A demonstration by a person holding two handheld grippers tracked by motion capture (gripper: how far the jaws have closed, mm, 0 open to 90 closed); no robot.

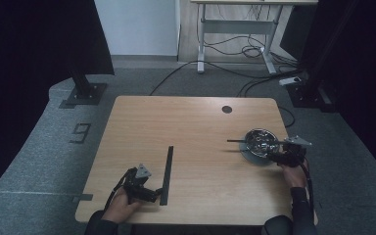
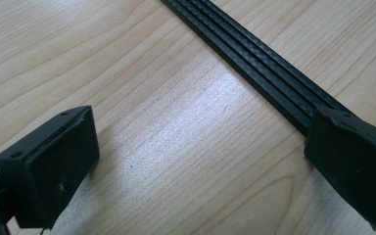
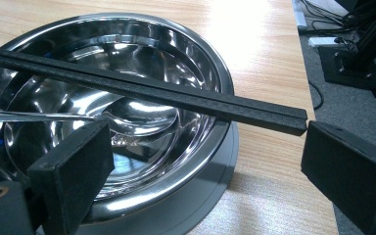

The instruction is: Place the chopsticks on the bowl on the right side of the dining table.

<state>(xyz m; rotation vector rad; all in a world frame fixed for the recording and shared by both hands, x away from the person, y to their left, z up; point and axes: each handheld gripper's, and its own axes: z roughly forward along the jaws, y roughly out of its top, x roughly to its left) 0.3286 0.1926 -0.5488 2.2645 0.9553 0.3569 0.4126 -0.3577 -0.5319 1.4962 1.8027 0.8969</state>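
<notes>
Table point(image 1: 196, 161): light wood top, carrying all items noted below; a round dark hole point(image 1: 226, 109) sits near its far edge, well away from both grippers.

Steel bowl point(image 1: 258, 143): polished, sits on a grey round base point(image 3: 210, 196). Directly in front of the right gripper point(image 1: 280, 152) and touching-close to it; in the right gripper view the bowl lies ahead of and under the near jaw.

Long black strip point(image 1: 167, 174): flat, ribbed lengthwise, lying on the table just beside the left gripper point(image 1: 152, 194), on its inner side. In the left gripper view the strip point(image 2: 254, 58) runs diagonally away from the right-hand jaw, whose tip covers the strip's near end. Whether jaw and strip actually touch: cannot tell.

Second black strip point(image 3: 142, 90): lies across the bowl rim, spanning it side to side. Its near end stops right at the tip of the right gripper's right-hand jaw; contact there not certain. In the high view its far end point(image 1: 236, 141) sticks out beyond the bowl on the side away from the gripper.

Left gripper, left gripper view point(image 2: 203, 161): jaws wide apart, bare table between them, nothing clamped. Held in the person's left hand point(image 1: 122, 205) near the table's near edge.

Right gripper, right gripper view point(image 3: 205, 161): jaws wide apart, nothing pinched. Bowl rim and base sit between and below the jaws. Held in the right hand point(image 1: 293, 175).

Thin bright metal piece point(image 3: 34, 116): inside the bowl, just above the left-hand jaw. Type unclear.
</notes>
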